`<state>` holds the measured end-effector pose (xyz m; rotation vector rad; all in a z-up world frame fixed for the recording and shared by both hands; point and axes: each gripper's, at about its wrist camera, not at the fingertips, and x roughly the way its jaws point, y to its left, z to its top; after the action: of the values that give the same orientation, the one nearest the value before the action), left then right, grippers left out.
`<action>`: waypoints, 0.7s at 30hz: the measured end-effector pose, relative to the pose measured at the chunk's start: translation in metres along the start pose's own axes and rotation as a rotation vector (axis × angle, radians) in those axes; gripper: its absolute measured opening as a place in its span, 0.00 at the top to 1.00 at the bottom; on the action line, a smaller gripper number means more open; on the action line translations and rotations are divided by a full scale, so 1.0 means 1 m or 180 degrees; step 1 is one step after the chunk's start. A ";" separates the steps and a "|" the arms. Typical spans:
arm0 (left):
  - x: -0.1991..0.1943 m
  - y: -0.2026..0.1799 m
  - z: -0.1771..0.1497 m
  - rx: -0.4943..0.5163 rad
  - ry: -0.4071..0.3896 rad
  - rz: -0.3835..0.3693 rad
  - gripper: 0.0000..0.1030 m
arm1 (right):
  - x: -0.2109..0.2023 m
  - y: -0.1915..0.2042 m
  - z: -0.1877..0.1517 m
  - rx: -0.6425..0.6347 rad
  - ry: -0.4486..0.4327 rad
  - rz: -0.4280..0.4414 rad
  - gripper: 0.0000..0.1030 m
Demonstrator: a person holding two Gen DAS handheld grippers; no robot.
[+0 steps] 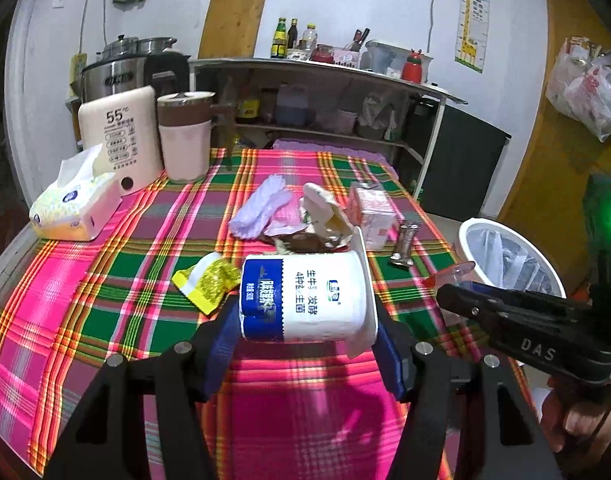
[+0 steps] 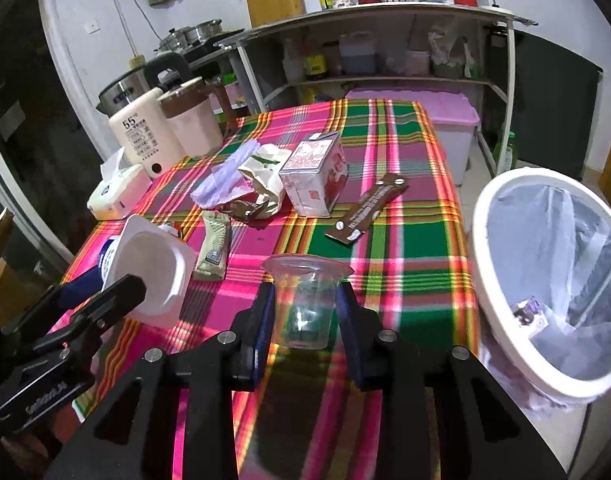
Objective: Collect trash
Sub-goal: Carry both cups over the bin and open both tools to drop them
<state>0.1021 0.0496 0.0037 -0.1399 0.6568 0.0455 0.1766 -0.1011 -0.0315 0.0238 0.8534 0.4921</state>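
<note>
My left gripper is shut on a white and blue yogurt cup lying sideways above the plaid tablecloth; the cup also shows in the right wrist view. My right gripper is shut on a clear plastic cup, held upright above the table's right side. A white trash bin with a clear liner stands beside the table to the right, also in the left wrist view. More trash lies mid-table: a pink milk carton, a brown wrapper, a crumpled bag, a yellow packet.
A tissue pack, a cream kettle and a pink jug stand at the table's far left. A metal shelf with bottles and jars is behind the table. A lilac-lidded box sits past the far edge.
</note>
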 end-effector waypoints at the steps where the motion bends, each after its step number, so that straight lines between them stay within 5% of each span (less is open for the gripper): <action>1: -0.001 -0.003 0.001 0.0014 -0.0007 -0.0007 0.38 | -0.005 -0.002 -0.001 0.0006 -0.0019 0.0002 0.69; 21: -0.002 -0.084 0.011 0.0382 0.0002 -0.0315 0.38 | -0.069 -0.064 -0.019 0.0271 -0.0312 -0.0213 0.69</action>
<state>0.1147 -0.0323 0.0234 -0.0565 0.6507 -0.0889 0.1509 -0.1910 -0.0080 0.0965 0.7761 0.3885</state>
